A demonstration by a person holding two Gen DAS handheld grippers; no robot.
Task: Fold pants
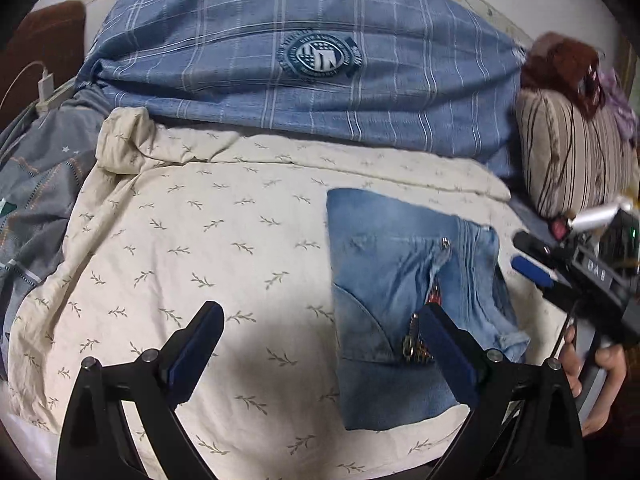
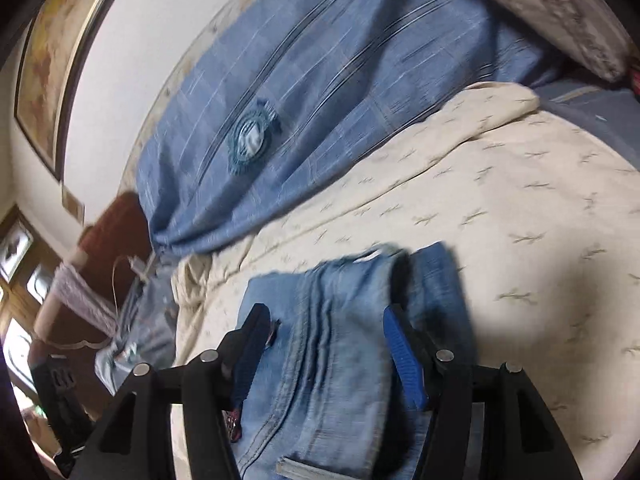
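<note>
Left gripper (image 1: 320,344) gapes over folded denim pants (image 1: 404,280).

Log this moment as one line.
jeans folded on bedspread | left gripper open | right gripper open, straddling jeans

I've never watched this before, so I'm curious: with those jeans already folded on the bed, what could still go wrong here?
The folded light-blue denim jeans could come undone: the open right claw straddles a raised fold and may snag it on pulling away. The metal zipper pull beside the open left claw could also catch. The soft, rumpled cream leaf-print bedsheet might let the bundle shift.
</note>
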